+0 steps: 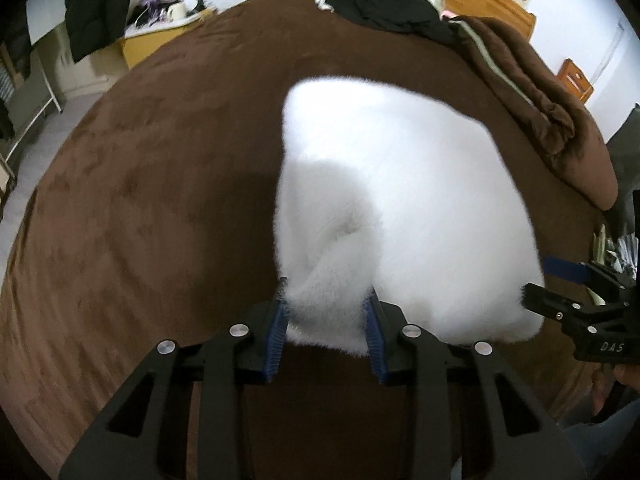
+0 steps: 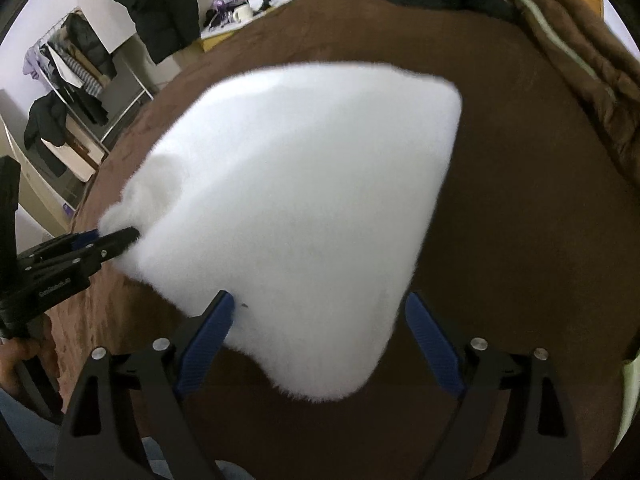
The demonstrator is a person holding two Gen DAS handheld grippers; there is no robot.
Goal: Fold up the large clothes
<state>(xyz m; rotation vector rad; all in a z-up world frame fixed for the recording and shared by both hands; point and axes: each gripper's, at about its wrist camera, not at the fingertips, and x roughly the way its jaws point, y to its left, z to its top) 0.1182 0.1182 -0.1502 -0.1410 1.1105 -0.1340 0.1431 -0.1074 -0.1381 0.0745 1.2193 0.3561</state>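
Note:
A white fluffy garment (image 1: 404,200) lies folded on the brown bedspread (image 1: 140,200). My left gripper (image 1: 326,312) is shut on a bunched near-left corner of the garment, which fills the gap between its blue pads. It also shows in the right wrist view (image 2: 120,236), pinching that corner. My right gripper (image 2: 320,320) is open, its blue pads (image 2: 208,340) spread to either side of the garment's (image 2: 300,200) near edge, touching nothing that I can see. It also shows at the right edge of the left wrist view (image 1: 540,280).
A folded brown blanket (image 1: 540,100) lies along the right side of the bed. Black clothes (image 1: 384,4) and a pale pillow are at the far end. A bedside table with a mug (image 1: 176,10) and a clothes rack (image 2: 72,80) stand to the left.

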